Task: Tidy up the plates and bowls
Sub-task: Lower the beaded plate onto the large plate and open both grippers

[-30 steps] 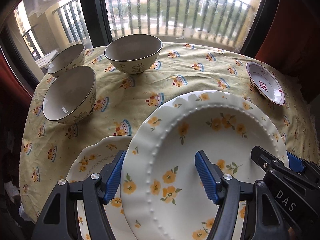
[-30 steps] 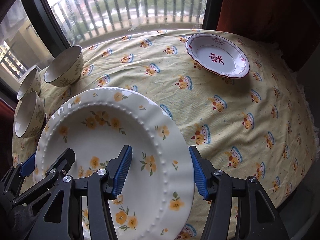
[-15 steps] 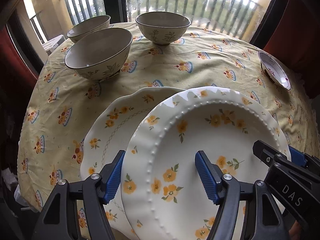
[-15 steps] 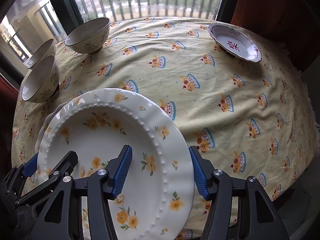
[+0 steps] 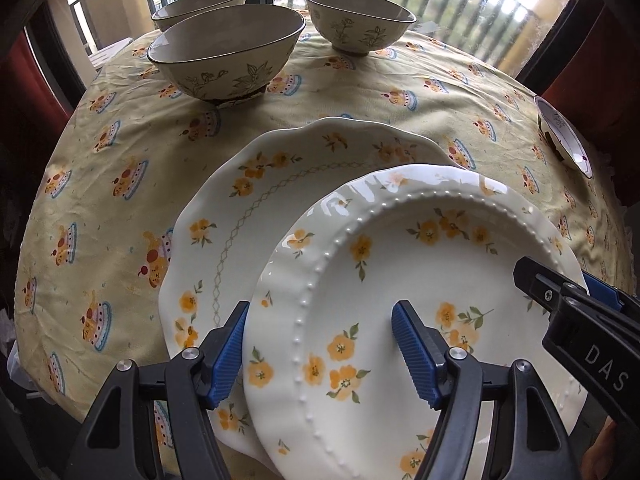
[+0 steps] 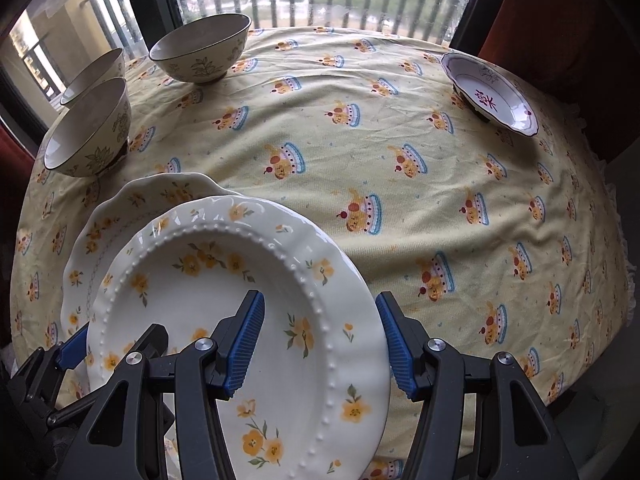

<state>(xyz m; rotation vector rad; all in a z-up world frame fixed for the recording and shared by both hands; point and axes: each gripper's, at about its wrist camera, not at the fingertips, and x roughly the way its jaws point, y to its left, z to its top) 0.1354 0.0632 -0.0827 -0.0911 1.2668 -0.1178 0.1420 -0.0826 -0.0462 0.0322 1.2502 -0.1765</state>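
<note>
Step in hand: stacking the beaded plate (image 5: 420,280) onto the scalloped plate (image 5: 280,200), as I judge it from the way one hangs over the other.

Left gripper (image 5: 320,354): its jaws straddle the beaded plate's left rim, one blue pad outside the edge and one over the well; it seems clenched on that rim, though I cannot see the pads press.

Right gripper (image 6: 320,340): the same on the right rim, one pad over the well and one outside the edge; it looks to be gripping too.

Beaded plate: carried between both tongs over the near left part of the table (image 6: 400,152), tilted, its far edge overlapping the scalloped plate. Whether it touches the lower plate yet I cannot tell.

Scalloped plate: lying flat on the cloth near the table's front left edge, mostly showing to the left and beyond the carried plate.

How to do it well: shift the carried plate left and away until its rim sits evenly inside the scalloped rim, level it, then lower both sides together so neither edge strikes first.

Letting go: loosen the pads only once the plate rests fully, and draw each gripper outward, not upward.

Risk: glazed rims are slippery; an uneven grip could let one side drop and chip.

Bowls (image 5: 226,50): three stand at the far left edge, two close together, one apart.

Small dish (image 6: 490,94): alone at the far right edge, well apart from the plates.
</note>
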